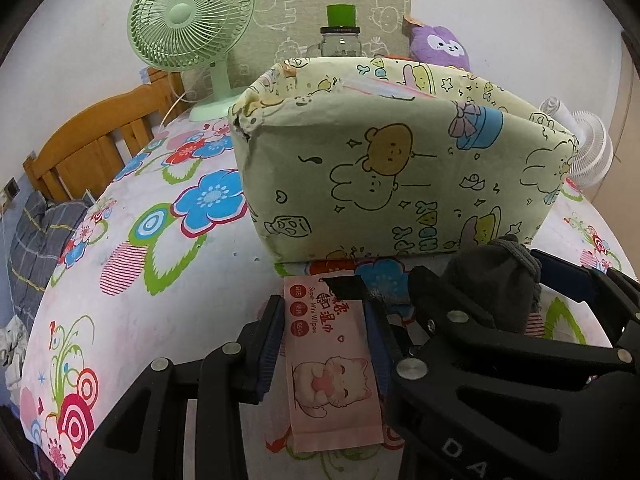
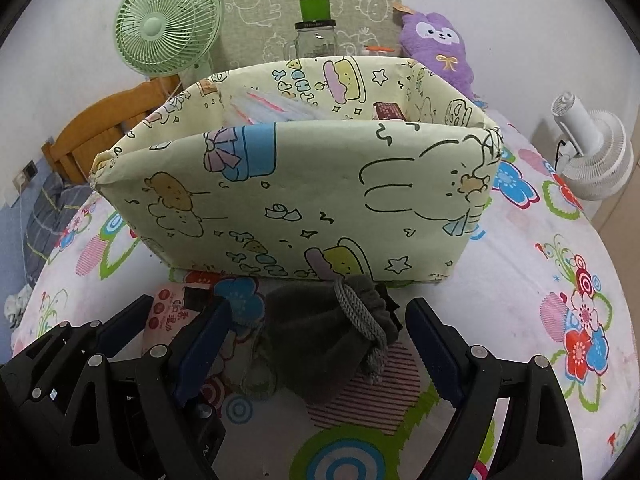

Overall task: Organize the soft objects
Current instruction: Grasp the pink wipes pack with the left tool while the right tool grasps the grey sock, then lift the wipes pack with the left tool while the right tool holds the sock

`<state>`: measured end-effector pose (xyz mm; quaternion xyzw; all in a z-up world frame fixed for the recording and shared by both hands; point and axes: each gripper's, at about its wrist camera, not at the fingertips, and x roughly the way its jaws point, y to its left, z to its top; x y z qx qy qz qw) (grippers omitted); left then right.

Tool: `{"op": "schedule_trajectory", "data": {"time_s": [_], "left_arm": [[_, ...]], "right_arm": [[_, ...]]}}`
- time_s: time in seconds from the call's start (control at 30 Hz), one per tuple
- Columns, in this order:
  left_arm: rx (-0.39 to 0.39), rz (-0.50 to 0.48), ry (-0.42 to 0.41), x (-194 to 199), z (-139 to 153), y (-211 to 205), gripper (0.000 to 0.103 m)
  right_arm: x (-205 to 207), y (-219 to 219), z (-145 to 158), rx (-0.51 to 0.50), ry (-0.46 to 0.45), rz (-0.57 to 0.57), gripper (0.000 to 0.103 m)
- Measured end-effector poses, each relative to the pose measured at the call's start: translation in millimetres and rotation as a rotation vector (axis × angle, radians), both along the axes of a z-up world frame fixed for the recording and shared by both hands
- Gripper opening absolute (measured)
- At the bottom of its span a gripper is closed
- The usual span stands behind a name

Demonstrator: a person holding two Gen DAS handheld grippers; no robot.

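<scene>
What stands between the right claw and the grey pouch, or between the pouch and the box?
Nothing visible blocks the right claw: its open jaws already stand either side of the grey pouch. Between the pouch and the inside of the box only the box's near wall rises; the pouch must go over it.

Even soft light, sharp, heavy fisheye warp, dark corners.

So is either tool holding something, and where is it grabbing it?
The left tool grips the pink wipes pack by its long side edges. The right tool holds nothing; its fingers straddle the grey pouch, apart.
</scene>
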<state>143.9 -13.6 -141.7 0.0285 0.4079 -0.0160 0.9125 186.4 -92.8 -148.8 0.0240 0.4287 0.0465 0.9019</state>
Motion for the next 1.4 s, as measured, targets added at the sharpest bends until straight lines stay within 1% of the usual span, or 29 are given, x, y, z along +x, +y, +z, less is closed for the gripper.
{"op": "schedule_trajectory", "data": {"time_s": [0.07, 0.17, 0.2, 0.23, 0.3, 0.4, 0.6, 0.97, 1.4], "left_arm": [[-0.001, 0.000, 0.000, 0.2, -0.3, -0.1, 0.041], [-0.001, 0.001, -0.001, 0.4, -0.2, 0.1, 0.041], [0.000, 0.001, 0.000, 0.7, 0.0, -0.1, 0.041], [0.002, 0.001, -0.001, 0.9, 0.0, -0.2, 0.041], [0.006, 0.002, -0.001, 0.7, -0.1, -0.2, 0.041], [0.002, 0.002, 0.001, -0.1, 0.1, -2.0, 0.041], [-0.017, 0.002, 0.001, -8.8, 2.3, -4.8, 0.041], [-0.030, -0.006, -0.022, -27.0, 11.5, -17.2, 0.041], [-0.031, -0.021, -0.078, -51.1, 39.0, -29.2, 0.040]], "right_arm": [[1.7, 0.5, -0.6, -0.002, 0.000, 0.000, 0.090], [5.0, 1.6, -2.9, 0.003, 0.007, 0.000, 0.083], [5.9, 2.3, -4.4, -0.002, 0.013, -0.003, 0.078], [6.3, 2.5, -5.6, 0.008, 0.015, 0.001, 0.076], [6.9, 1.5, -7.7, 0.026, 0.025, 0.003, 0.067], [5.5, 2.2, -7.1, 0.027, 0.023, 0.008, 0.063], [-3.1, -1.9, -4.2, 0.033, 0.020, 0.005, 0.060], [-28.0, -15.8, 11.2, 0.017, -0.012, -0.008, 0.058], [-57.7, -30.5, 40.5, 0.022, -0.077, -0.023, 0.058]]}}
